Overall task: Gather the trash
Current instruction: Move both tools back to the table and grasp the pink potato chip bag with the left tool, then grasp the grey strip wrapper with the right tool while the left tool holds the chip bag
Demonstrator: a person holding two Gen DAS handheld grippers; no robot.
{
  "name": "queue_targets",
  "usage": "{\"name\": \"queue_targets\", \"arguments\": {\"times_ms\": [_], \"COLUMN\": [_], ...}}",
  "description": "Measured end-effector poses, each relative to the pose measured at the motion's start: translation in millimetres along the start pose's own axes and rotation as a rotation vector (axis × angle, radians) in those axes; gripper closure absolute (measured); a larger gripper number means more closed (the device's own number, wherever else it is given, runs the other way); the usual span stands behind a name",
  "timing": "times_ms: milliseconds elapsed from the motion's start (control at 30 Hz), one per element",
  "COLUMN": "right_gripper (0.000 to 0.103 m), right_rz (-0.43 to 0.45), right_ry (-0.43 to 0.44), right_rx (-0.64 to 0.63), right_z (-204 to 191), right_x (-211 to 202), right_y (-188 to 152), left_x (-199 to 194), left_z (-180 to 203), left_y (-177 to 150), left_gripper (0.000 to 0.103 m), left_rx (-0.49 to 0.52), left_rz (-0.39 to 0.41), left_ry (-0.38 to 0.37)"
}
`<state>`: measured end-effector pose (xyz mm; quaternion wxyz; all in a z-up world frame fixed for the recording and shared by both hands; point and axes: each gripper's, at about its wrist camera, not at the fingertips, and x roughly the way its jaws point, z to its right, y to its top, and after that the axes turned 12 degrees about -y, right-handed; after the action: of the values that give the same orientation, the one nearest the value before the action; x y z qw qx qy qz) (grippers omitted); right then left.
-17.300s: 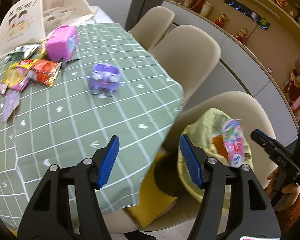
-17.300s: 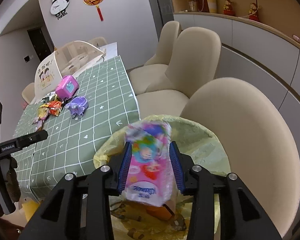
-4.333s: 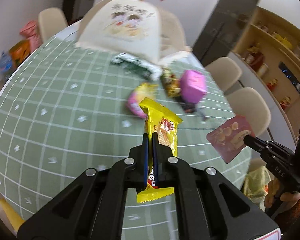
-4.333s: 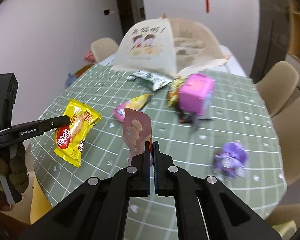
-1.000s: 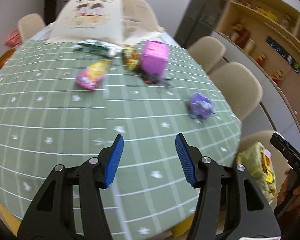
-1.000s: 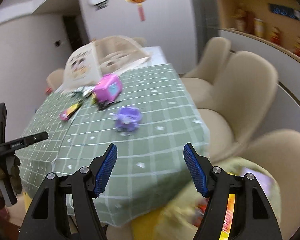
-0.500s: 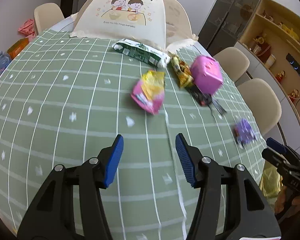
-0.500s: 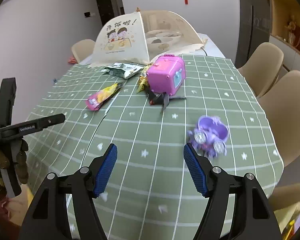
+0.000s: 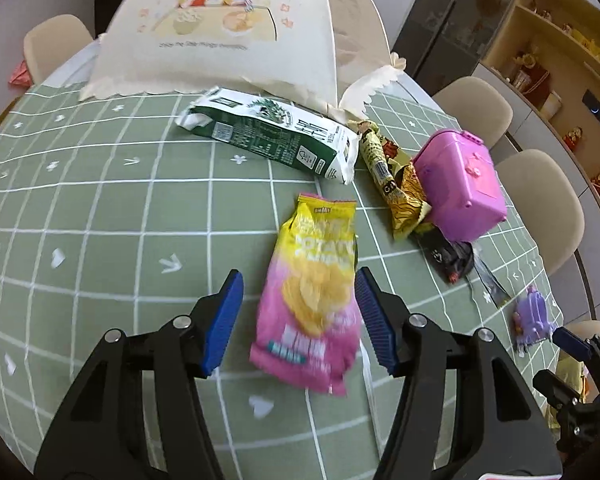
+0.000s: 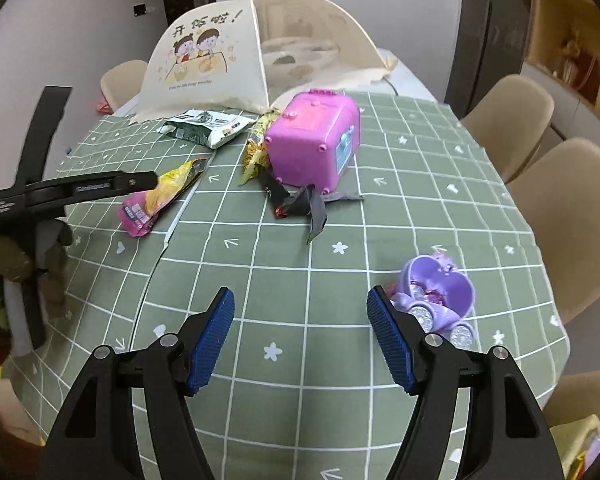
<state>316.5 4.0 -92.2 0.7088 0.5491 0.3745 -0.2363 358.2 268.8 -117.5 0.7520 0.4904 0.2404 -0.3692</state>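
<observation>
My left gripper hangs over the pink-and-yellow chip bag, its jaws opening on either side without touching, so the bag's width fits between them. The bag lies flat mid-worktop, the nearest loose wrapper. My right gripper has wide, empty jaws above bare cloth near the front edge, free for a next piece. Toward the far edge lie a green packet and a gold wrapper, which touches the pink toy box.

Open green tablecloth is left near; far passage is blocked by pink box and food cover.
</observation>
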Motion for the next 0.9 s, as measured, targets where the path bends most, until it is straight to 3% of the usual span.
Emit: {"name": "queue_targets", "arguments": {"times_ms": [100, 133, 233, 367, 733, 800, 833, 900], "right_gripper": [0.038, 0.038, 0.038, 0.038, 0.04, 0.042, 0.046, 0.058], "right_rz": [0.004, -0.004, -0.019, 0.02, -0.022, -0.028, -0.037, -0.054], "right_ry": [0.006, 0.024, 0.05, 0.009, 0.055, 0.046, 0.038, 0.054], "right_rx": [0.008, 0.014, 0.017, -0.034, -0.058, -0.079, -0.094, -0.121], "right_z": [-1.7, -2.0, -4.4, -13.6, -26.6, -28.4, -29.5, -31.2], "right_x": [7.7, 12.2, 26.7, 45.3, 114.8, 117.5, 118.3, 117.4], "right_y": [7.6, 11.5, 23.0, 41.3, 79.9, 78.6, 77.2, 72.6], "left_x": [15.3, 18.1, 25.8, 13.9, -35.6, -38.9, -40.4, -41.1], "left_z": [-4.9, -5.3, -8.3, -4.7, -15.4, -18.7, -18.6, -17.2], "left_y": [6.6, 6.9, 8.1, -2.9, -51.4, -54.5, -55.6, -56.2], "left_gripper": [0.048, 0.053, 0.088, 0.095, 0.096, 0.084, 0.072, 0.066], "left_rx": [0.001, -0.001, -0.006, 0.033, -0.042, -0.071, -0.081, -0.088], "left_rz": [-0.03, -0.035, -0.068, -0.071, -0.083, -0.076, -0.071, -0.059], "left_ry": [0.003, 0.002, -0.033, -0.067, -0.073, -0.079, -0.085, -0.09]}}
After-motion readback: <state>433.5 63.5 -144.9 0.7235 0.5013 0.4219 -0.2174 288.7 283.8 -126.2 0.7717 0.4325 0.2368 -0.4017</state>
